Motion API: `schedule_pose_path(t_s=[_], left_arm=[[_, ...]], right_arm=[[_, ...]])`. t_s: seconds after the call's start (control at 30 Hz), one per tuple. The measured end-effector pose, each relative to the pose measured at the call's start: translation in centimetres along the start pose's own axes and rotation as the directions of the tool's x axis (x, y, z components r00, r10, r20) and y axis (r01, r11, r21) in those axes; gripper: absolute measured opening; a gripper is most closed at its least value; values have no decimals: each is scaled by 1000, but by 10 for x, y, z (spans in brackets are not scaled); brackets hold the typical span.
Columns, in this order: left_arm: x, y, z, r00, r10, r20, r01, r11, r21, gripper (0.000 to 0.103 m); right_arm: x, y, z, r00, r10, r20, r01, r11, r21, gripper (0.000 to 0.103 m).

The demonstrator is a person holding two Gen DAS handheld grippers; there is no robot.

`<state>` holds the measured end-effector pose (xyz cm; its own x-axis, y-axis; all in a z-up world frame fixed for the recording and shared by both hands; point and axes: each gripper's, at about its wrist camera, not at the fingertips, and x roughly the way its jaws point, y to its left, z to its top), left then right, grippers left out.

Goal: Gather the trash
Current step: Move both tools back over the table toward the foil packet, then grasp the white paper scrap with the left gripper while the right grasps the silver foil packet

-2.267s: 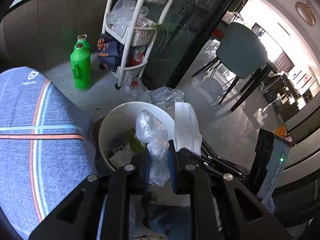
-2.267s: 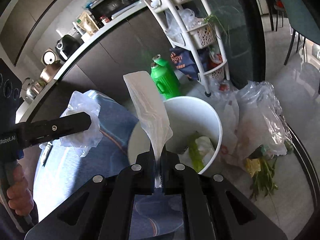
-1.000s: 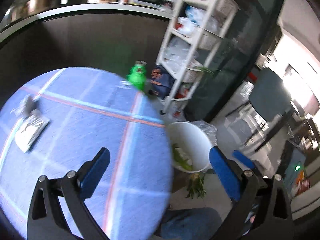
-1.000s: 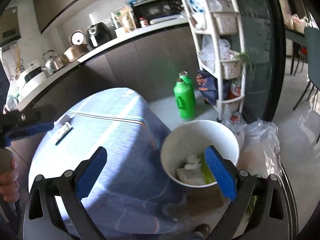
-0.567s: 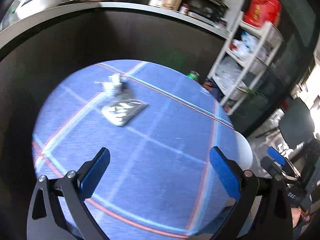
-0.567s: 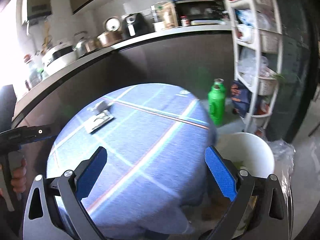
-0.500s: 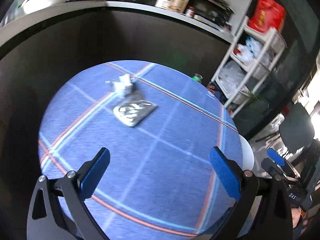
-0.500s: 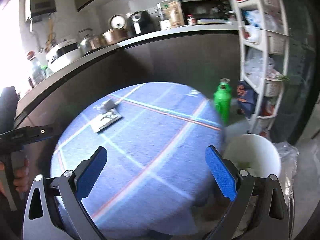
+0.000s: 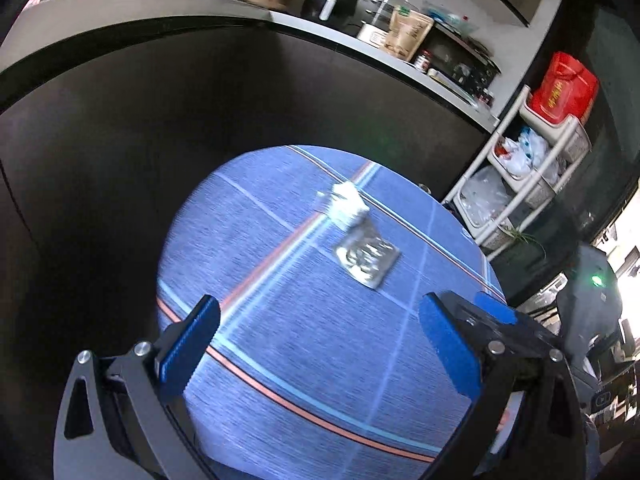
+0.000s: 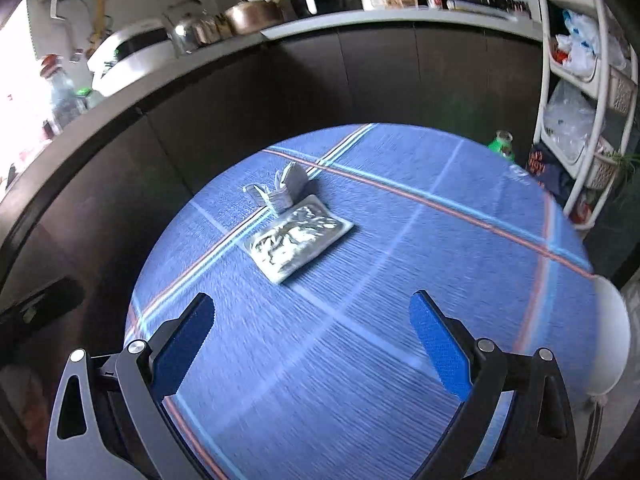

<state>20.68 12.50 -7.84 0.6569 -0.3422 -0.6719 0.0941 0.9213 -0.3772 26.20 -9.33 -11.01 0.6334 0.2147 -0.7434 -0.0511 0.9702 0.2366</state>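
Two empty grippers, left (image 9: pixel 316 344) and right (image 10: pixel 312 344), gape (jaws wide apart) above the silver wrapper (image 10: pixel 298 238) and crumpled paper (image 10: pixel 286 190).

- Your round table's woven cloth (image 10: pixel 400 320) is blue, crossed by paired stripes of light blue and orange-red.
- The flat foil packet (image 10: pixel 298 237) on it is silver with a crinkled sheen.
- The crumpled paper scrap (image 10: pixel 282 190) beside it is pale grey-white.
- Both your grippers' finger pads (image 9: pixel 188 346) are bright blue on black frames.
- The plastic bin's rim (image 10: pixel 612 340) is white.
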Motion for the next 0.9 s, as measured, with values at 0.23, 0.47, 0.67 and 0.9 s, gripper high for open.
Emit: schedule_pose_path(t_s=[0.23,0.47,0.67,0.9], left_arm=[[21,40,24,999,42,10,-42,999,-12,99],[48,65,41,999,44,-10,-44,998,-36,99],[68,60,41,999,34,-36,-35,999,-8,99],[90,35,43,998,28,-64,-24,998,62,98]], right_arm=[[63,42,19,994,-111,-1,111,994,20,94],[112,51,34,961,-273,-32,273,962,-30,94],[116,25,27,955,-284,-81,280,958,-64,91],[93,-17,17,966,-242,-84,238,969,-60,77]])
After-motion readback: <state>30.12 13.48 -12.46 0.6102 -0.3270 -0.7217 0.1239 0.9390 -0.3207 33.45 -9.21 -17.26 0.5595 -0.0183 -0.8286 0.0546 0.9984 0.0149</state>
